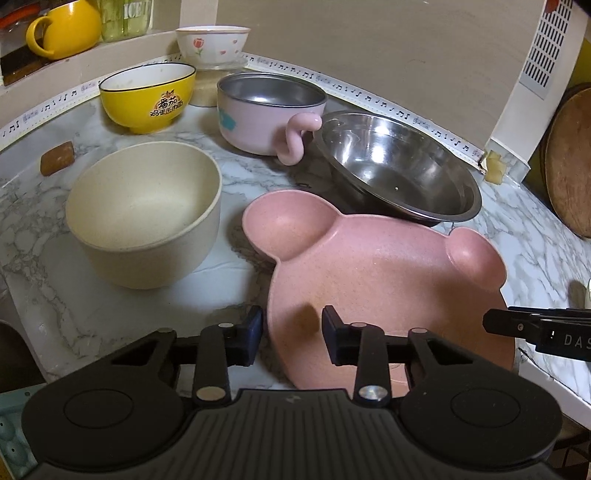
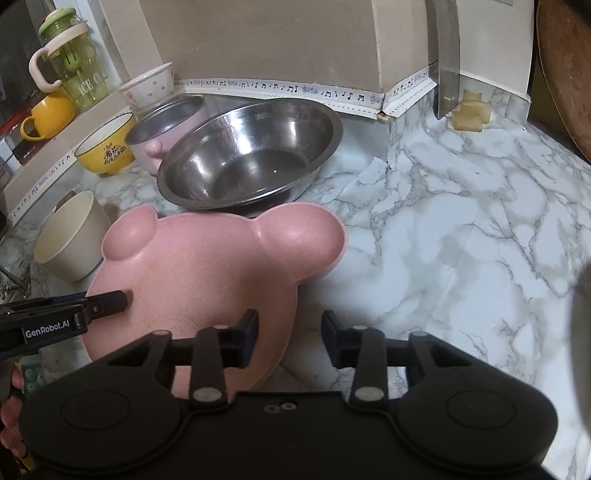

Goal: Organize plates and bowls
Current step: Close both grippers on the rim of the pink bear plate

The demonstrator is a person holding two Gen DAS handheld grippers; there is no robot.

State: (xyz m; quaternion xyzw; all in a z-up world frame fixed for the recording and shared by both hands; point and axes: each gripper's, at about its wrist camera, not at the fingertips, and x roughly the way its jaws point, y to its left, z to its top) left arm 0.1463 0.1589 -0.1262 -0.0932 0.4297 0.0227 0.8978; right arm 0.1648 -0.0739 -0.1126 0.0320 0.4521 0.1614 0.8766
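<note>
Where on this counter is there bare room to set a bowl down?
The marble counter is bare right of the pink bear plate and steel bowl. The left is crowded: beige bowl, yellow bowl, pink handled pot.

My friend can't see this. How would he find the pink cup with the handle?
Start at the big steel bowl near the wall. Just left of it, touching its rim, stands the pink cup. Only it has a curly pink handle and shiny metal inside.

Marble-patterned countertop (image 2: 461, 229), edged along the back with music-note tape (image 2: 280, 88). On the left ledge, yellow mug (image 1: 64, 27) beside green lidded bottle (image 2: 72, 61). Brown block (image 1: 57, 157) near left edge. Round wooden board (image 1: 570, 162) leaning at right edge.
</note>
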